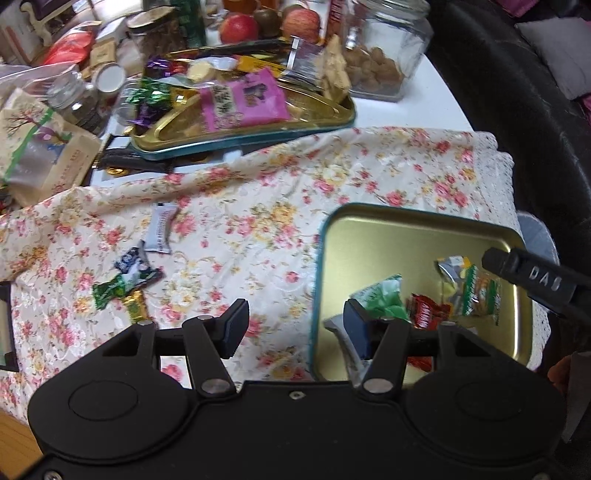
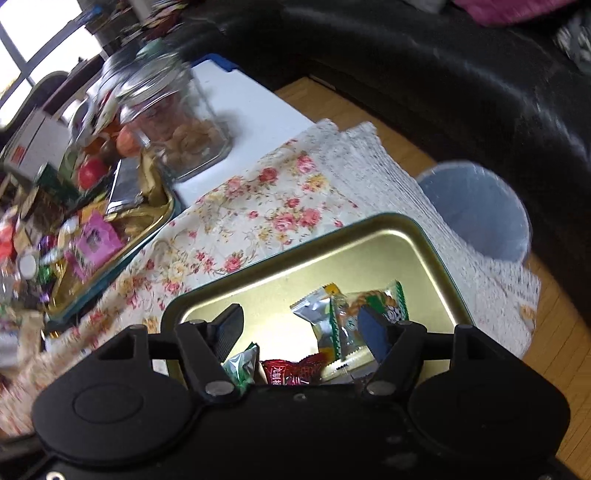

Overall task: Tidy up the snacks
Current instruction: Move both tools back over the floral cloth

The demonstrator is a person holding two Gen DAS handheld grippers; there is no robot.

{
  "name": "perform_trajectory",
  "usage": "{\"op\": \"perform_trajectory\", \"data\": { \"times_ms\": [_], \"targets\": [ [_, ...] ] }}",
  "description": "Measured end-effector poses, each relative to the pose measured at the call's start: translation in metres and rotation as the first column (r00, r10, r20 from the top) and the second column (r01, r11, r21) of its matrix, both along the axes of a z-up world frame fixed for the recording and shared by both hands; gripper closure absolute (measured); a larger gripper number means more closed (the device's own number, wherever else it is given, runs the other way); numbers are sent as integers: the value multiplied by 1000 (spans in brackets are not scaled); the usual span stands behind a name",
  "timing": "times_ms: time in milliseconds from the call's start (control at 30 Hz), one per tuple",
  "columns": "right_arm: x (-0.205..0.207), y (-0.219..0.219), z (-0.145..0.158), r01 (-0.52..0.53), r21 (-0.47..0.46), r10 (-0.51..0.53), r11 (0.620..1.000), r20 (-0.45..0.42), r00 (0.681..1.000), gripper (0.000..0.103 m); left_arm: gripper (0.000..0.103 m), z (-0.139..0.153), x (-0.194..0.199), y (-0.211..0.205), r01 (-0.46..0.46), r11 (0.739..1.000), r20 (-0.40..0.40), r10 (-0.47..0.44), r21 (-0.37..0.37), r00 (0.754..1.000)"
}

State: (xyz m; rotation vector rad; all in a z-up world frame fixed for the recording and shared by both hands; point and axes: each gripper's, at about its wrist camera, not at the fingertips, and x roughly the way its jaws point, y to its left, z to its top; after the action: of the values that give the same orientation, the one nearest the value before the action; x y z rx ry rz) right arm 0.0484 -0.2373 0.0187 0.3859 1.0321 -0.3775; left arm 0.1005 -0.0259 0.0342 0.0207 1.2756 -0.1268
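A gold tin tray with a teal rim lies on the floral cloth. Inside it are a green packet, a red packet and a silver-green packet. My left gripper is open and empty, hovering over the tray's left rim. Left of it, several loose candies and a white bar lie on the cloth. My right gripper is open above the same tray, with the packets lying below its fingers and nothing between them. One of its fingers shows in the left wrist view.
A second tin tray heaped with snacks sits further back. Behind it stand a glass jar of cookies and apples. Bags and jars crowd the far left. A grey bin and a black sofa lie beyond the table edge.
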Motion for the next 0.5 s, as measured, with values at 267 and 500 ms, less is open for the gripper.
{"op": "perform_trajectory", "data": {
  "times_ms": [267, 500],
  "targets": [
    [21, 68, -3, -138, -34, 137, 990, -26, 990, 31, 42, 17, 4, 51, -115, 993, 63, 113, 16, 992],
    [42, 145, -15, -288, -27, 286, 957, -67, 956, 31, 42, 30, -3, 94, -181, 982, 139, 173, 49, 975]
  ]
}}
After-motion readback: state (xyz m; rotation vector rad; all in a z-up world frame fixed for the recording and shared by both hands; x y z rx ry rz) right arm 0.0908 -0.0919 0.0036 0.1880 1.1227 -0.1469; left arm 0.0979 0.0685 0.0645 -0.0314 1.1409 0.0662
